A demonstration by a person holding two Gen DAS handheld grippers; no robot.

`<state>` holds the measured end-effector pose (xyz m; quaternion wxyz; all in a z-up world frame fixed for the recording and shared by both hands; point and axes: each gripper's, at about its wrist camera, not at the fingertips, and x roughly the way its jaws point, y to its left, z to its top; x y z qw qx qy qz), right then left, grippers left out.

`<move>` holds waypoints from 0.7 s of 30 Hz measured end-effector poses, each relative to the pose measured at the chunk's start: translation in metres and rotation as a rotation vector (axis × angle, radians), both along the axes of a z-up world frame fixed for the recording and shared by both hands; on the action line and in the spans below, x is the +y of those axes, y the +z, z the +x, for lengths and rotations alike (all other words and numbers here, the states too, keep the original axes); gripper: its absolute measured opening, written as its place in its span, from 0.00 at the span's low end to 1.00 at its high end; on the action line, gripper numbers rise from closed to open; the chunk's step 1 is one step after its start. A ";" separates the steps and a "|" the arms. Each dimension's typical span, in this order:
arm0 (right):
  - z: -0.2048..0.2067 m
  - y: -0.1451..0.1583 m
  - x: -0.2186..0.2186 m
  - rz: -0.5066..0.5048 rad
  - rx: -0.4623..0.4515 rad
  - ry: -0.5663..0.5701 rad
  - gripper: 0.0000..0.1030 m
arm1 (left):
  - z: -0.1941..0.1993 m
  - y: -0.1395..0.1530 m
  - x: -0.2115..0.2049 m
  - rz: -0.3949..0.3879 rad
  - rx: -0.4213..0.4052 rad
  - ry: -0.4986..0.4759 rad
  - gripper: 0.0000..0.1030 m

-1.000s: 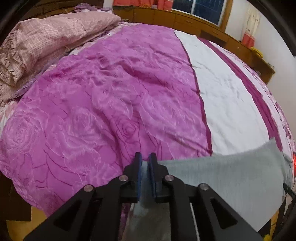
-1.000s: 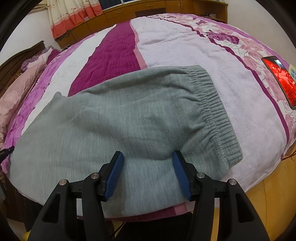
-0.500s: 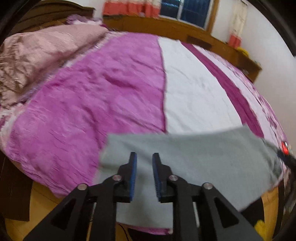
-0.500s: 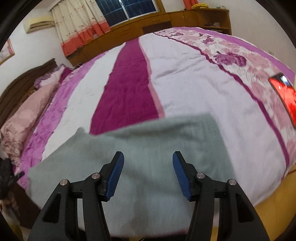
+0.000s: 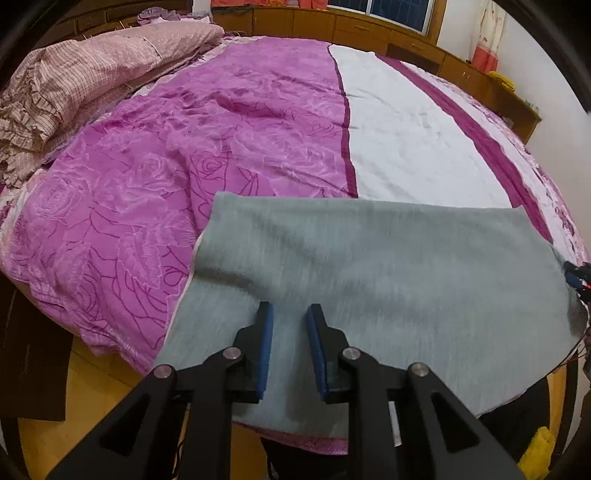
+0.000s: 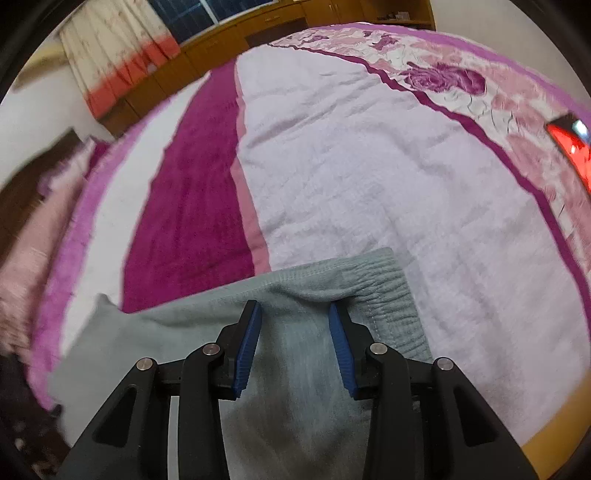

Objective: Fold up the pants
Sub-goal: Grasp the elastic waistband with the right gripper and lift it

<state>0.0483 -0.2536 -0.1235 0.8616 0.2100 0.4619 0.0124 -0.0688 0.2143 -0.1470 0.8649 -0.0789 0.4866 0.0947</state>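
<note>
Grey pants (image 5: pixel 369 266) lie folded across the near side of the bed, their left end on the magenta bedspread (image 5: pixel 184 147). My left gripper (image 5: pixel 289 308) hovers over the pants' near left part, slightly open, with nothing pinched between its blue pads. In the right wrist view the pants (image 6: pixel 166 332) end in an elastic waistband (image 6: pixel 391 306). My right gripper (image 6: pixel 294 308) sits at that upper edge beside the waistband. Its jaws are closing, and a pucker of grey cloth is gathered between the pads.
A pink checked quilt (image 5: pixel 92 81) is heaped at the bed's far left. A red-lit phone (image 6: pixel 569 144) lies on the bed at the right. Wooden cabinets (image 5: pixel 369 26) and a curtain (image 6: pixel 110 66) line the far wall. Wooden floor (image 5: pixel 92 387) shows below the bed's near edge.
The left gripper let go of the pants' end, opened a little and slid right over the cloth. The right gripper moved up to the waistband edge and its jaws narrowed on the cloth.
</note>
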 end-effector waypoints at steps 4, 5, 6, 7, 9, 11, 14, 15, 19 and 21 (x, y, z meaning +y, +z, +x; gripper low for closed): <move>-0.029 0.016 -0.024 0.080 -0.070 -0.040 0.38 | -0.003 0.003 -0.006 0.033 0.014 0.005 0.21; -0.038 0.021 -0.032 0.085 -0.081 -0.064 0.40 | -0.003 0.004 -0.006 0.035 0.019 0.011 0.21; -0.047 0.025 -0.040 0.091 -0.092 -0.089 0.42 | -0.004 0.006 -0.006 0.036 0.023 0.019 0.21; -0.058 0.029 -0.050 0.098 -0.104 -0.115 0.44 | -0.005 0.007 -0.007 0.036 0.027 0.030 0.21; -0.077 0.034 -0.063 0.099 -0.115 -0.148 0.46 | -0.009 0.010 -0.007 0.028 0.033 0.053 0.21; -0.092 0.032 -0.073 0.094 -0.107 -0.168 0.46 | -0.013 0.011 -0.006 0.018 0.039 0.073 0.21; -0.105 0.021 -0.078 0.145 -0.089 -0.180 0.46 | -0.016 0.012 -0.005 -0.002 0.047 0.103 0.21; -0.110 0.016 -0.077 0.172 -0.084 -0.181 0.46 | -0.017 0.013 -0.004 -0.006 0.050 0.111 0.21; -0.122 0.002 -0.066 0.250 -0.075 -0.151 0.46 | -0.017 0.016 -0.008 -0.004 0.053 0.126 0.21; -0.123 -0.004 -0.056 0.264 -0.060 -0.131 0.46 | -0.018 0.016 -0.010 -0.007 0.050 0.128 0.21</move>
